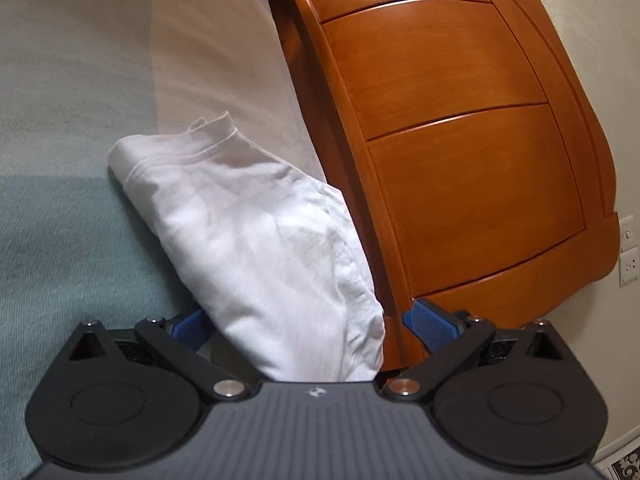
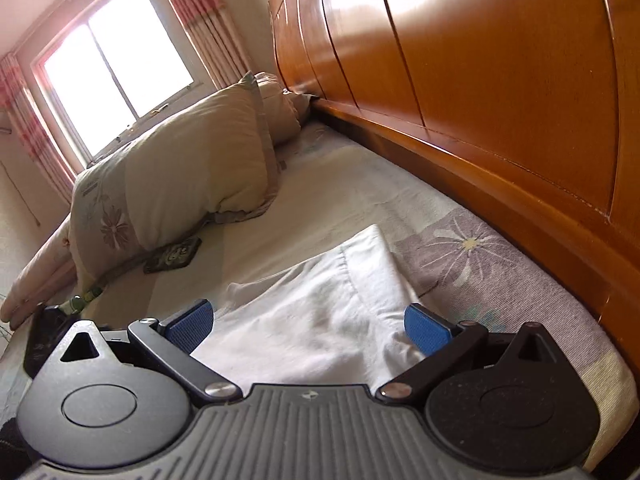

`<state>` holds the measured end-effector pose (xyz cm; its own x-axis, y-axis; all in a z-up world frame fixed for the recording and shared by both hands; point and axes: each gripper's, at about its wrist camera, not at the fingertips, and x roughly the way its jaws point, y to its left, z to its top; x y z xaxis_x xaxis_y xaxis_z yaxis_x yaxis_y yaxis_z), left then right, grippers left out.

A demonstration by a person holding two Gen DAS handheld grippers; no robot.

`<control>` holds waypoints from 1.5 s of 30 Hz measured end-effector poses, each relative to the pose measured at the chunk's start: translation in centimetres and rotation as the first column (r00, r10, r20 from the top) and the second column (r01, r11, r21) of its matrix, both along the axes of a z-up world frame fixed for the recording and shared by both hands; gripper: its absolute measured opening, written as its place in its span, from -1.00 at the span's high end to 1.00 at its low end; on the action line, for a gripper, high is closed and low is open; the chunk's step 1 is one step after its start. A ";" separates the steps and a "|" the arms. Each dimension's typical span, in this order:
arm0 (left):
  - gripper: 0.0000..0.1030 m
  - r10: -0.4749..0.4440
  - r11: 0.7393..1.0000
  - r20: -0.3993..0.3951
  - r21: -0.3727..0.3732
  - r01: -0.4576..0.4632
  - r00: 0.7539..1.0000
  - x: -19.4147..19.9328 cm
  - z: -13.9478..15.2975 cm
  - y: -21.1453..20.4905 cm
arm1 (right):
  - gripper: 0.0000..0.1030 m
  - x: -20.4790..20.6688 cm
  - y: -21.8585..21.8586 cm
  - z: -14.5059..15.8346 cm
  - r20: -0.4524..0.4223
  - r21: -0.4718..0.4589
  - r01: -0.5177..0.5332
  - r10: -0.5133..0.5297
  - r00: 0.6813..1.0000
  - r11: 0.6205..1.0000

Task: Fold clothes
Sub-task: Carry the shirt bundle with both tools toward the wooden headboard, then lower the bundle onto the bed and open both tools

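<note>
Two grippers are mine here, and both stand spread wide with the same white shirt (image 1: 256,240) lying between their blue pads. In my left gripper (image 1: 310,326) the cloth fills the gap and runs forward from the body of the tool, its bulk nearer the left pad (image 1: 192,326), which it partly hides, while the right pad (image 1: 430,324) stands apart from it; nothing is pinched. In my right gripper (image 2: 308,326) the shirt (image 2: 320,312) lies low across the gap, its edge close against the right pad (image 2: 426,328), though I cannot tell whether they touch. The shirt is folded into a long, thick bundle, soft and creased, with a ribbed hem or collar at its far end. It rests on the bed (image 1: 60,240), on a pale green and cream woven cover, just beside the glossy, curved wooden headboard (image 1: 460,160). A plump flowered pillow (image 2: 180,184) lies farther along the bed.
</note>
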<state>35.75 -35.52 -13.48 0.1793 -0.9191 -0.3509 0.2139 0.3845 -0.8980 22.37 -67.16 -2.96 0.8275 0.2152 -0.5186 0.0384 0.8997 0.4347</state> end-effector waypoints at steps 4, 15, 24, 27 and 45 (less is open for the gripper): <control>-0.95 0.049 0.999 0.034 -0.025 -0.048 0.998 1.2 1.2 0.1 | -1.00 -0.5 2.2 -1.0 -0.023 -0.021 -0.053 0.052 0.998 0.998; -0.97 -0.040 0.975 0.520 0.207 -0.080 0.853 -3.2 9.5 -0.5 | -1.00 -2.5 9.6 -6.9 -0.049 -0.344 -0.142 0.134 0.990 0.928; -0.83 -0.169 0.984 0.187 0.092 0.154 0.968 -1.6 1.6 -4.3 | -1.00 1.3 4.1 -5.9 -0.024 -0.328 -0.048 0.042 0.999 0.943; -0.79 -0.186 0.979 0.250 0.128 0.158 0.950 -1.5 2.0 -3.3 | -0.99 1.6 3.0 -6.4 -0.020 -0.294 -0.075 0.072 0.997 0.953; -0.86 -0.199 0.938 0.348 0.338 0.075 0.916 -4.4 5.5 6.2 | -1.00 6.7 4.1 -5.8 -0.106 -0.361 -0.015 -0.025 0.994 0.932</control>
